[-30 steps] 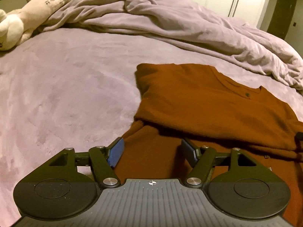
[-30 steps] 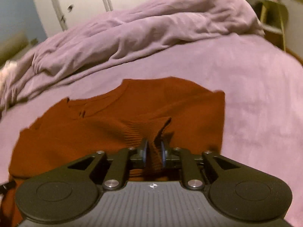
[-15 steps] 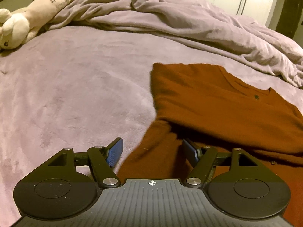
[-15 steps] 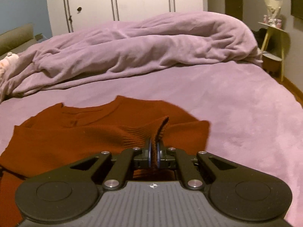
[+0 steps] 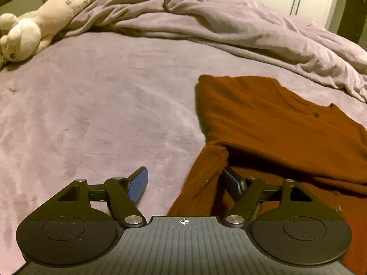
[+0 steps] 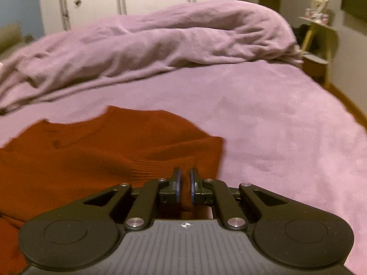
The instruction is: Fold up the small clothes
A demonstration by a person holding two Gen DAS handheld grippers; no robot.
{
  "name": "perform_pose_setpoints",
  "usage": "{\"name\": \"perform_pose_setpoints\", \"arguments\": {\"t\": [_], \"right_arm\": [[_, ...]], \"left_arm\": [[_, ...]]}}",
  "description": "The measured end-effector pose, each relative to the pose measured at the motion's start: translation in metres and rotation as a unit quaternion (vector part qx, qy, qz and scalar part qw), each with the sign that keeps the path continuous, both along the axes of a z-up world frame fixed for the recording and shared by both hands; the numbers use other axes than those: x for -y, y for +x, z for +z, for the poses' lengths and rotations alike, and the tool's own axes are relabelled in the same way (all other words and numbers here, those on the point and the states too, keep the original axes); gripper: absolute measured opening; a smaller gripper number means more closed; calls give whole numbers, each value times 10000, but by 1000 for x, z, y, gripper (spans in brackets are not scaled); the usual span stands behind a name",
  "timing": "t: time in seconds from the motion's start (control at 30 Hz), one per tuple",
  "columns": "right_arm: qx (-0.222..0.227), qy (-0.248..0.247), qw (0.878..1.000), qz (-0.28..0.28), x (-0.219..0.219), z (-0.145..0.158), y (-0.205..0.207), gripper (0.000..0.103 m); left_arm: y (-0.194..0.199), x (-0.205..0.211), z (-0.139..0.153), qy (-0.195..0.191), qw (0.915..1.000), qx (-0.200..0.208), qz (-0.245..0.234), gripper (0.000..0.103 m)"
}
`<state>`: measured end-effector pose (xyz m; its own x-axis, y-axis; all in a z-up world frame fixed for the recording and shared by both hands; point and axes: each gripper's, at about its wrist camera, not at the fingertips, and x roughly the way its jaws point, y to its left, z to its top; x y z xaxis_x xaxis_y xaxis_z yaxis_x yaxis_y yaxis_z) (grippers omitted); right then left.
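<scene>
Left wrist view. Plush toy point(image 5: 34, 26) at 10 o'clock, lying at the far edge of the purple bedspread point(image 5: 96, 105). Wide bare stretch of bedspread from 9 to 12 o'clock, free of clutter. Rumpled duvet point(image 5: 229, 29) heaped along the far side, 12 to 2 o'clock, its near hem just beyond the rust-orange sweater point(image 5: 275, 126). Sweater spread at 2 to 4 o'clock, top half folded over, left fold edge running straight from 1 o'clock down toward centre. Sleeve point(image 5: 201, 178) trailing down to 6 o'clock. Left gripper point(image 5: 185, 183) spread wide, jaws lately opening a little further; sleeve between them, touching the right pad, left pad over bare bedspread, no pinch.

Right wrist view. Sweater at 8 to 11 o'clock, right edge ending near centre. Right gripper point(image 6: 184, 184) pressed together, pinching the ribbed hem point(image 6: 158, 167) of the sweater. Open bedspread from 1 to 4 o'clock out to the bed's curved edge. Small side table point(image 6: 318, 39) beyond that edge at 2 o'clock.
</scene>
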<state>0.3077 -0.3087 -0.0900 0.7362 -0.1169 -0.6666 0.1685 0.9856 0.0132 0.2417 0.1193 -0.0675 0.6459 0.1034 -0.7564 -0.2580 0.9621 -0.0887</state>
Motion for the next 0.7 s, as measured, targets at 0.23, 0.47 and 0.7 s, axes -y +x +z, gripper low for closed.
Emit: {"name": "perform_pose_setpoints", "arguments": {"t": [0.23, 0.47, 0.7], "right_arm": [[128, 2307, 9729, -37, 26, 3, -45, 15], [1, 3241, 9459, -168, 20, -6, -42, 20], [-217, 3969, 9165, -456, 26, -35, -23, 23]], "left_arm": [[-6, 9, 31, -736, 9947, 623, -352, 83], [22, 41, 14, -1470, 9861, 345, -688, 83], [51, 44, -15, -1924, 9790, -56, -669, 83]]}}
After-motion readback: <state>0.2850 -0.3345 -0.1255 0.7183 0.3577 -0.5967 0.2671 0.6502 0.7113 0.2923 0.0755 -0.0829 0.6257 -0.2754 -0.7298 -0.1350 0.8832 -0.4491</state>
